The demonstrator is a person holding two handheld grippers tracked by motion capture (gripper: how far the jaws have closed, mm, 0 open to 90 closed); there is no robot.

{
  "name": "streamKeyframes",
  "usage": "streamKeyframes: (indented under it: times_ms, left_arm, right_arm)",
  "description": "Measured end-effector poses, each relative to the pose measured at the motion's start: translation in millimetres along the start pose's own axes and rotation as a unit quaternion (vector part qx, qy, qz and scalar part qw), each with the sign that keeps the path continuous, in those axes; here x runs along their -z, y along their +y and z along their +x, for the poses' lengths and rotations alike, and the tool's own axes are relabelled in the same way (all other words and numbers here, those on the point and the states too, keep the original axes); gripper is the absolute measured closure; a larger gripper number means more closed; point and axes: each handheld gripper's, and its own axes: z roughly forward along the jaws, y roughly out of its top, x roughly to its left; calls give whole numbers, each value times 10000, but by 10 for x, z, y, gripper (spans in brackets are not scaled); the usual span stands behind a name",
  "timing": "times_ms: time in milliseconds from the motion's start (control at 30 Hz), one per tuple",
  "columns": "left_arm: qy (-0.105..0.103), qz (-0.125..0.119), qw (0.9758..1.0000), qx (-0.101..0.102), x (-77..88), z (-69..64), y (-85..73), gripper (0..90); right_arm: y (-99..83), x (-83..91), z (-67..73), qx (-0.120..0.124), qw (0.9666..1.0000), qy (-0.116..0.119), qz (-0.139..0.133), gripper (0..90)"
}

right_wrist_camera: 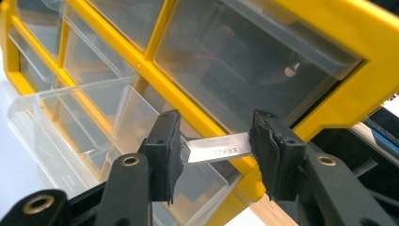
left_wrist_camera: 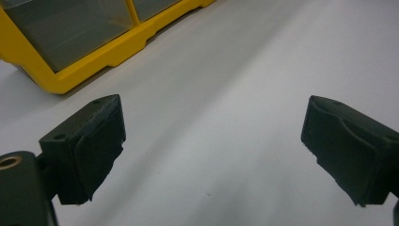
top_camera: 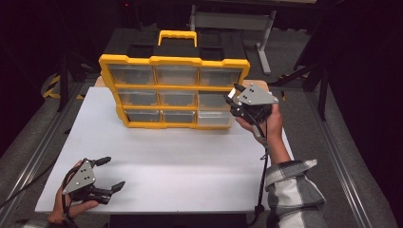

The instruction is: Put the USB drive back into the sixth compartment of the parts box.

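The right gripper's (right_wrist_camera: 214,153) fingers (right_wrist_camera: 162,150) are clamped on the ends of a white eraser (right_wrist_camera: 216,149), held at the right edge of the yellow drawer cabinet (top_camera: 173,61), above a pulled-out clear drawer (right_wrist_camera: 94,127). The left gripper's (left_wrist_camera: 211,150) fingers (left_wrist_camera: 94,141) stand wide apart, empty, over the white bench (top_camera: 166,166).

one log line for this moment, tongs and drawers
right tongs: shut on white eraser | yellow clear-drawer organizer: bottom right drawer pulled out | left tongs: open over white table
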Motion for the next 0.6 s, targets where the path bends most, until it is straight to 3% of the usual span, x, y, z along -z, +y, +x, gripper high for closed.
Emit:
streamKeyframes:
  times_ms: [600]
  left_arm:
    - [-16, -13, 10000, 30, 5, 5, -7, 79]
  right_arm:
    - [15, -178, 109, 43, 9997, 119, 210, 543]
